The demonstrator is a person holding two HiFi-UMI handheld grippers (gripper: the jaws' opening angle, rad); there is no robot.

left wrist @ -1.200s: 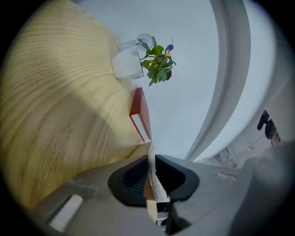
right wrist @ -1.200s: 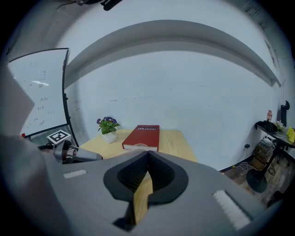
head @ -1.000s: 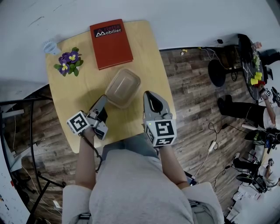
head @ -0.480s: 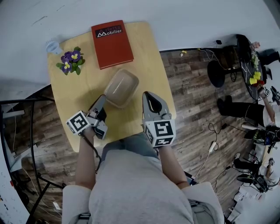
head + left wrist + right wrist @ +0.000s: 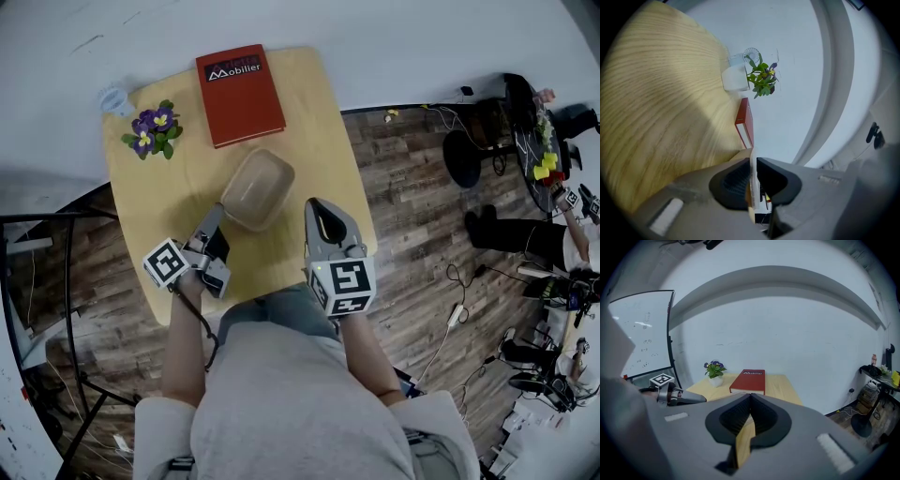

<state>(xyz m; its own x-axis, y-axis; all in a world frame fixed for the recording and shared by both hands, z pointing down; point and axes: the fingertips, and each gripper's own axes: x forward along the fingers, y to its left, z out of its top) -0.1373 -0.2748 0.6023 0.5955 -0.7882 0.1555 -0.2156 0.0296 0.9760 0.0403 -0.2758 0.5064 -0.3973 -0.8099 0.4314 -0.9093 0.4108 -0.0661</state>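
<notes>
**Head view: L gripper has the box by its rim**

Head view, centre: translucent beige plastic food box (image 5: pixel 258 189) over pale wood table (image 5: pixel 319 122), just below red hardback book (image 5: pixel 240 94). Potted purple-flower plant (image 5: pixel 150 131) is upper left. Left gripper (image 5: pixel 217 214) sits at box's lower-left corner. Left gripper view, lower centre: jaws pinch the thin whitish rim. Right gripper (image 5: pixel 318 208) is right of box, not touching; its own view shows jaws pressed together, nothing btwn.

Judgement: step in hand = one-sided hold on box. Box looks tilted; can't tell if clear of table. Further handling calls for firm pinch and slow motion, as thin rim could slip.
</notes>
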